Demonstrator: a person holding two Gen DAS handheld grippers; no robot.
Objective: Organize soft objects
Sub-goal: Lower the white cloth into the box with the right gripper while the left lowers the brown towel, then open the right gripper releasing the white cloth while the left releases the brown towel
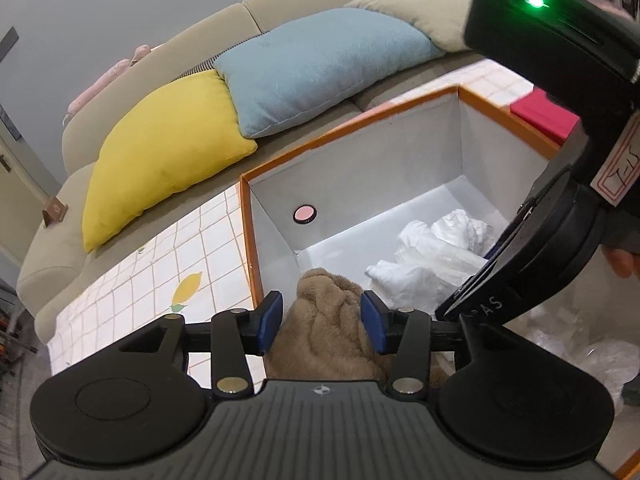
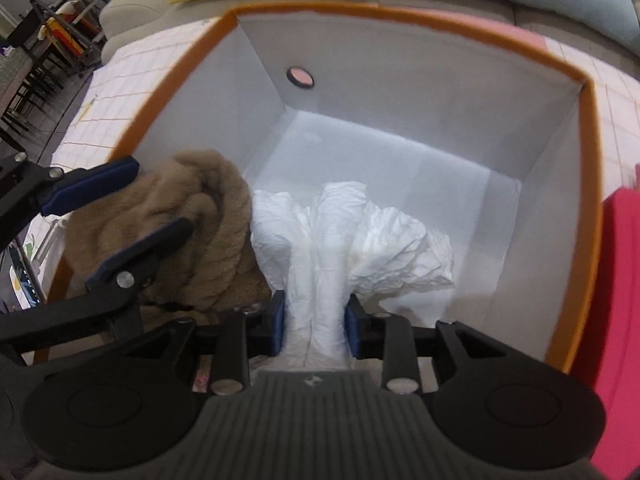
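The brown fleece cloth (image 1: 328, 332) and white crumpled cloth (image 2: 352, 236) sit in the orange-rimmed box (image 2: 400, 14); the left gripper (image 1: 322, 322) and right gripper (image 2: 316, 326) stand part open around them, pads seemingly clear. Next: lift both away.

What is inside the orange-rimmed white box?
Inside the orange-rimmed white box: a crumpled white cloth beside a fluffy brown fabric bundle, which overhangs the left rim. Far floor is bare. Anything beneath either pile is hidden.
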